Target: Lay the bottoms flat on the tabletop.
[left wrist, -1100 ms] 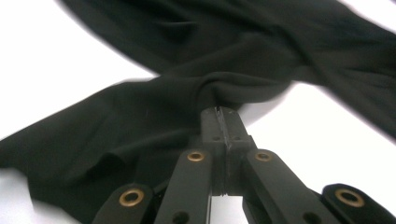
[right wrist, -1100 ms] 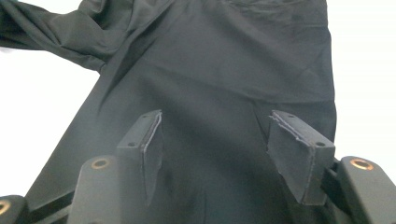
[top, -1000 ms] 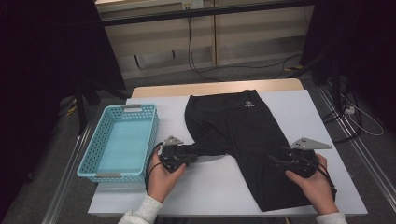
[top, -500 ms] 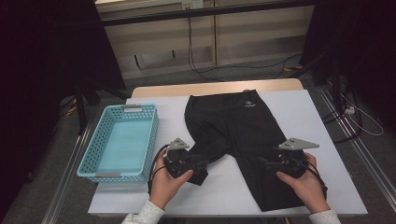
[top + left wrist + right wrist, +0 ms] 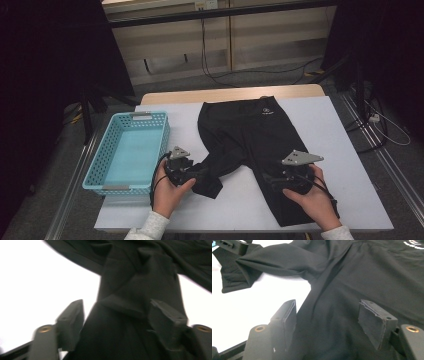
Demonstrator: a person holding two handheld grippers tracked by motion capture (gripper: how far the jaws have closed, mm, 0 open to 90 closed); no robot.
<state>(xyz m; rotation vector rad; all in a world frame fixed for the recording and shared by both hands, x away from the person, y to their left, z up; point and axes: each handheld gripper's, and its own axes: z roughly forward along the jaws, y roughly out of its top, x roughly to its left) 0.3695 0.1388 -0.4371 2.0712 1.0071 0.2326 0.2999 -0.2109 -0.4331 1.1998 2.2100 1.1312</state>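
Now both grippers stand spread over the black shorts (image 5: 250,137)

Left gripper (image 5: 116,315) has just been opening, crumpled leg between its pads, unpinched; right gripper (image 5: 327,315) straddles the flat leg at five o'clock on the table (image 5: 340,130)

1. The table (image 5: 340,150) has a white top with a tan wooden strip along its far edge.
2. A pair of black shorts (image 5: 250,135) lies spread on it, waistband toward the far edge, one leg bunched up at the left.
3. A light blue plastic basket (image 5: 102,170) sits on the table's left edge, just beside the shorts.
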